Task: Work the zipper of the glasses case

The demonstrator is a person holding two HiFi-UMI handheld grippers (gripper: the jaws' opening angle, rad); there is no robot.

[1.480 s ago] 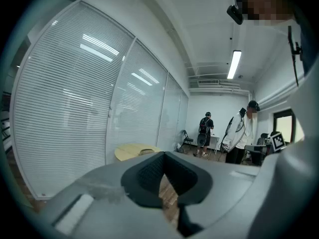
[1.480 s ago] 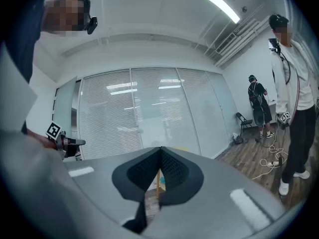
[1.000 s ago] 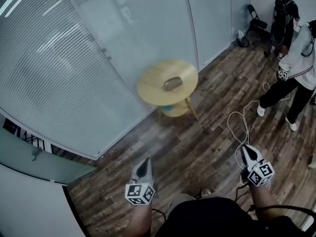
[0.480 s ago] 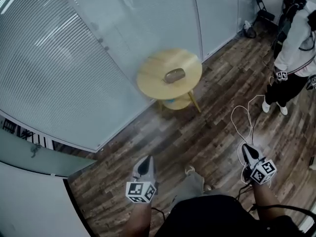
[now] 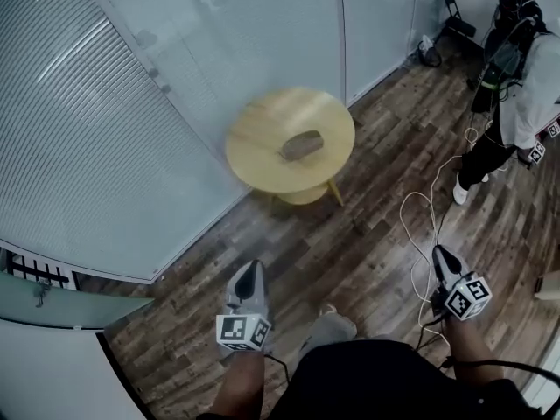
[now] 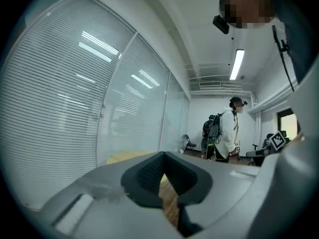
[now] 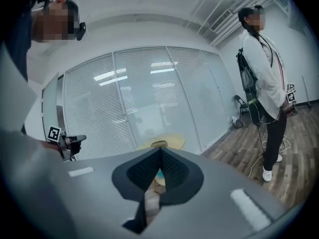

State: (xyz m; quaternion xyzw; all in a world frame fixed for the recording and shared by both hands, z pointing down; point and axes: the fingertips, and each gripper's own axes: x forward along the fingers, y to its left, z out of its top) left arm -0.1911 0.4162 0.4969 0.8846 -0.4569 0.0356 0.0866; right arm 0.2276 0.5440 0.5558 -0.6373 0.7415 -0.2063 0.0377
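A brown oval glasses case (image 5: 302,145) lies near the middle of a round yellow table (image 5: 254,147) that stands by the glass wall. In the right gripper view the case (image 7: 159,144) shows as a small dark shape on the table top (image 7: 174,140), far ahead. My left gripper (image 5: 250,274) is shut and empty, held low over the wooden floor well short of the table. My right gripper (image 5: 440,255) is likewise shut with nothing in it, off to the right. In the left gripper view the left gripper (image 6: 163,156) points toward the table edge (image 6: 124,157).
A frosted glass wall with blinds (image 5: 131,103) runs behind the table. A white cable (image 5: 424,226) snakes over the wooden floor near my right gripper. A person in white (image 5: 525,103) stands at the far right, with a folding chair (image 5: 455,20) beyond.
The table and case have shifted left and slightly nearer in the head view as I walk. Both grippers stay shut and low; the person at the right has moved.
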